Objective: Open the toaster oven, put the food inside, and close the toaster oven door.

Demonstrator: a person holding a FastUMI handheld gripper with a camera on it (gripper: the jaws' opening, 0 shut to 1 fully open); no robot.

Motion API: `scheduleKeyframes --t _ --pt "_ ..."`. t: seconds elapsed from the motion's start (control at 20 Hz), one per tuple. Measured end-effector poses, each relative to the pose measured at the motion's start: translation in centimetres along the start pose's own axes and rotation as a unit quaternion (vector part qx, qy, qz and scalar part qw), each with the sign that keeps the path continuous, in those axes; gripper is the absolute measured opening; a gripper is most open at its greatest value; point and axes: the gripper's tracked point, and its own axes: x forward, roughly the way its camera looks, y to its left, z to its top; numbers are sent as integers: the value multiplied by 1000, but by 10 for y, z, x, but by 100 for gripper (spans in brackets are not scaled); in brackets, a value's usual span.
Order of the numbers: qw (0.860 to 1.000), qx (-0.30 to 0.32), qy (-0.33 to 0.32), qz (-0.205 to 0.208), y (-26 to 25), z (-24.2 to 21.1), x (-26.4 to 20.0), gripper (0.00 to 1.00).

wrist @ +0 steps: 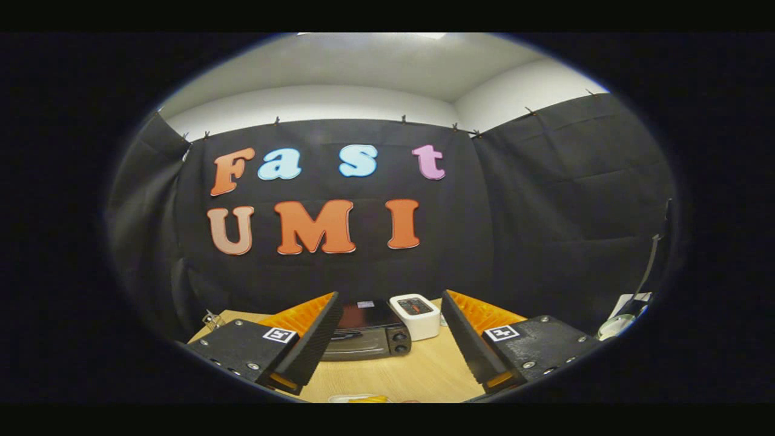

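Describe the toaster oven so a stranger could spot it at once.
On the wooden table, beyond the open gripper, sits the toaster oven. It is dark, with a closed glass door and two knobs, unlike the small white box beside it.

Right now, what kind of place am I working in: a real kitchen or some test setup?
Likely a staged recording booth, not a kitchen: black cloth walls clipped up around a small wooden table, with a toaster oven and a white box-shaped device beyond the open gripper.

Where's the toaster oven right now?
In the gripper view, the toaster oven sits on the wooden table beyond the open gripper, beside the left finger, with a white box touching its right side.
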Motion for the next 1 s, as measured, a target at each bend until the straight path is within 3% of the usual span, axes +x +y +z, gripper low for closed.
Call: scheduleKeyframes --t 0.25,0.5,0.8,1.0 --pt "998 -23 37 50 30 -31 45 97" --pt "991 -8 94 97 61 -78 88 97" --pt "972 -16 206 115 90 -155 125 97" --pt "964 -47 231 124 103 -183 144 98"
